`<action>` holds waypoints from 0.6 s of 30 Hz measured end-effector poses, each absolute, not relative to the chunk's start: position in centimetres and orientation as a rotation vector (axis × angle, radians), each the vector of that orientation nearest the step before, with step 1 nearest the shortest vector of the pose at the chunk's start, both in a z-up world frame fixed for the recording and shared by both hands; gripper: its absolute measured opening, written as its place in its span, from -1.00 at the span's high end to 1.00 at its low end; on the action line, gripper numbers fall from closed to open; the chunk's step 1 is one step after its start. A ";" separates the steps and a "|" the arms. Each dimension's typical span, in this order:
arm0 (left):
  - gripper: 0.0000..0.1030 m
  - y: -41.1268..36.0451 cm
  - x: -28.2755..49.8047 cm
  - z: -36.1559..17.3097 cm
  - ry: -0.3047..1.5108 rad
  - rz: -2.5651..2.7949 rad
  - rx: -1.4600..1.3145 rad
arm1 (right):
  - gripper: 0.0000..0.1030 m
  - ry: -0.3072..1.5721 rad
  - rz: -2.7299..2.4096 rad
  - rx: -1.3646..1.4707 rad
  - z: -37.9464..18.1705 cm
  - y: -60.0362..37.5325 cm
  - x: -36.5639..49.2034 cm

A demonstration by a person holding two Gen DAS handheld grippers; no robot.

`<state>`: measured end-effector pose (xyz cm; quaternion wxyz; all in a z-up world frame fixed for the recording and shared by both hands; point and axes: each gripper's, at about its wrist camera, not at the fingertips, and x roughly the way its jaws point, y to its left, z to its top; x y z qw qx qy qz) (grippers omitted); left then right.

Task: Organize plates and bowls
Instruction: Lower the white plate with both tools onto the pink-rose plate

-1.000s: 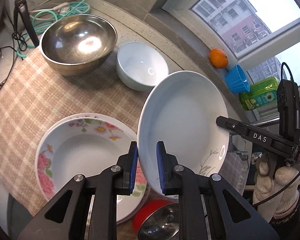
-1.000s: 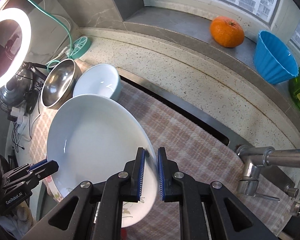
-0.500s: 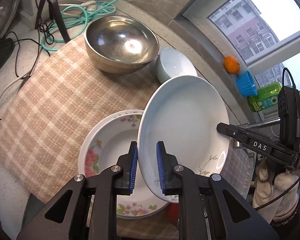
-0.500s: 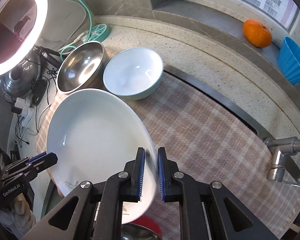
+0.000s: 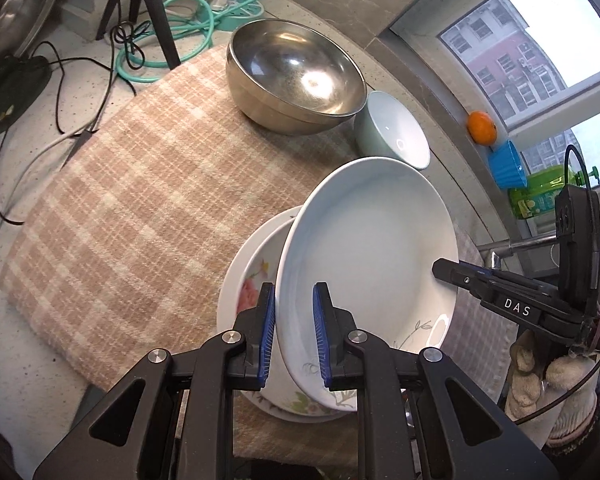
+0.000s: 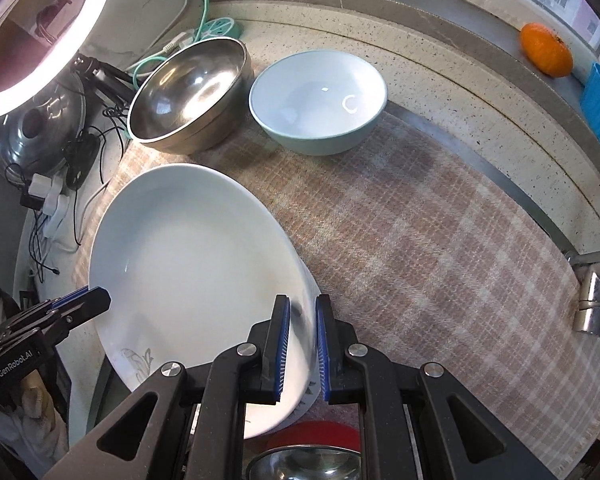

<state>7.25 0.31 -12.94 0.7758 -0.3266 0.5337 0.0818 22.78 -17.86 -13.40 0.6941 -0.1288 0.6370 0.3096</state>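
Item: white plate (image 5: 368,256), shallow, with a faint grey leaf sprig near its rim, held in the air by two tools at opposite edges. The left gripper (image 5: 294,336) pinched the near rim, its blue-padded jaws pressed against both faces of the plate; the right gripper (image 6: 302,348) pinched the opposite rim in the same way, its black fingers reaching in from the right side of the left wrist view. The plate was tilted, its left-held edge low, and hung over a stack of flowered plates (image 5: 252,276) lying on a checked cloth (image 5: 140,220); whether it touched the stack could not be told. Further back on the cloth stood a steel bowl (image 5: 296,76) and, just beside it, a pale blue bowl (image 6: 318,100), both upright. A gloved hand (image 5: 540,376) carried the right tool. In the right wrist view a red item (image 6: 320,434) and a shiny metal bowl (image 6: 304,464) showed at the lower edge, below the held plate. On the window ledge were an orange (image 6: 546,50), a blue cup (image 5: 508,164) and a green bottle (image 5: 540,196). Also in view: a ring light (image 6: 32,20), a tripod (image 5: 148,4), a green cable (image 5: 172,24) on the speckled counter (image 6: 440,64), and a tap (image 6: 592,280) at the right.
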 end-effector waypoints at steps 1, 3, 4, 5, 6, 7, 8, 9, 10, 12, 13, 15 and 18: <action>0.69 0.4 7.1 -13.1 1.158 0.176 -0.707 | 0.77 1.426 0.692 -0.288 -13.6 -17.7 22.6; 0.69 0.5 6.9 -13.4 1.166 0.174 -0.709 | 0.77 1.432 0.691 -0.296 -13.9 -17.5 22.3; 0.69 0.5 6.9 -13.6 1.168 0.174 -0.710 | 0.77 1.436 0.690 -0.300 -14.1 -17.4 22.2; 0.69 0.6 6.8 -13.8 1.172 0.173 -0.711 | 0.77 1.441 0.689 -0.305 -14.3 -17.3 22.1; 0.69 0.7 6.7 -13.9 1.175 0.171 -0.713 | 0.77 1.445 0.687 -0.309 -14.5 -17.2 22.0; 0.69 0.8 6.5 -14.1 1.179 0.171 -0.716 | 0.77 1.448 0.685 -0.312 -14.6 -17.2 21.9; 0.69 0.8 6.5 -14.3 1.183 0.170 -0.719 | 0.77 1.451 0.683 -0.314 -14.8 -17.2 21.7; 0.69 0.8 6.5 -14.5 1.187 0.168 -0.720 | 0.77 1.454 0.681 -0.318 -14.9 -17.1 21.7; 0.69 0.9 6.4 -14.7 1.190 0.166 -0.724 | 0.77 1.456 0.679 -0.322 -15.0 -17.1 21.6; 0.69 0.8 6.3 -14.9 1.194 0.165 -0.728 | 0.77 1.462 0.675 -0.324 -15.2 -17.2 21.5; 0.69 0.8 6.3 -15.0 1.196 0.163 -0.727 | 0.77 1.466 0.673 -0.324 -15.4 -17.2 21.4; 0.69 0.8 6.2 -15.1 1.199 0.160 -0.724 | 0.77 1.470 0.670 -0.332 -15.5 -17.2 21.3; 0.69 0.7 6.1 -15.2 1.203 0.160 -0.718 | 0.77 1.477 0.667 -0.337 -15.9 -17.1 21.2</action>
